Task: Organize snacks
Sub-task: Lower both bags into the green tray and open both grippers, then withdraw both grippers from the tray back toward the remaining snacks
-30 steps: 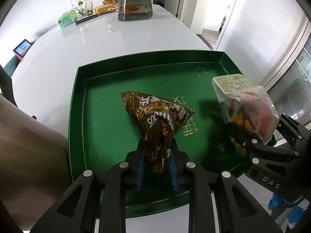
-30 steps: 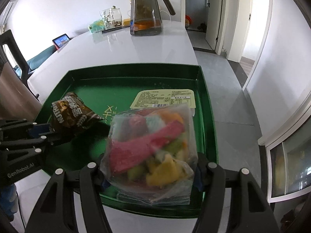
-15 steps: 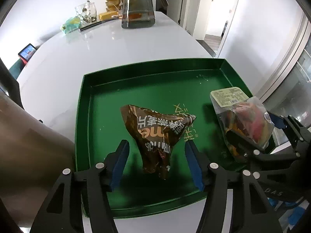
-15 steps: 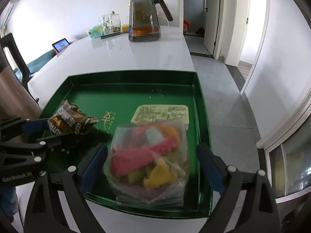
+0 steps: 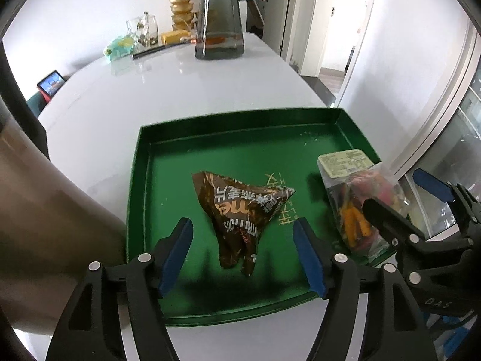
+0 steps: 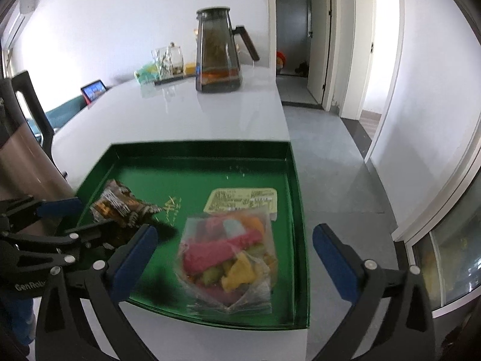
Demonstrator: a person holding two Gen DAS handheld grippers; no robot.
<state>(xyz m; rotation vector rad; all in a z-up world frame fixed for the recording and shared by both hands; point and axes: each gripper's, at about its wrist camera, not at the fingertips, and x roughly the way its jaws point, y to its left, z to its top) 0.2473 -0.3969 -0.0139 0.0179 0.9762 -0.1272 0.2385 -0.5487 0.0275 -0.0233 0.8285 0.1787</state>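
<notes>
A dark green tray (image 5: pixel 240 117) (image 6: pixel 198 147) lies at the near end of a white table. In its middle rests a crumpled brown snack bag (image 5: pixel 240 207) (image 6: pixel 120 207). My left gripper (image 5: pixel 240 240) hovers just above and behind the bag. Its jaws are opening, and the blue pads stand apart on either side without touching the bag. A clear bag of colourful snacks (image 5: pixel 357 198) (image 6: pixel 228 249) with a pale label lies at the tray's right side. My right gripper (image 6: pixel 234 240) (image 5: pixel 402 195) stands wide open above it, pads clear of the bag.
A glass pitcher (image 5: pixel 219 27) (image 6: pixel 218 57) stands at the table's far end beside glass jars (image 5: pixel 142 30) and gold bowls (image 5: pixel 182 7). A small screen (image 5: pixel 51 81) sits at the left. A brown chair back (image 5: pixel 45 210) rises close on the left. The table's right edge drops to grey floor (image 6: pixel 324 156).
Both grippers went from shut on their bags to open. The brown bag and the clear bag now lie in the tray, and both grippers have drawn back and up.
</notes>
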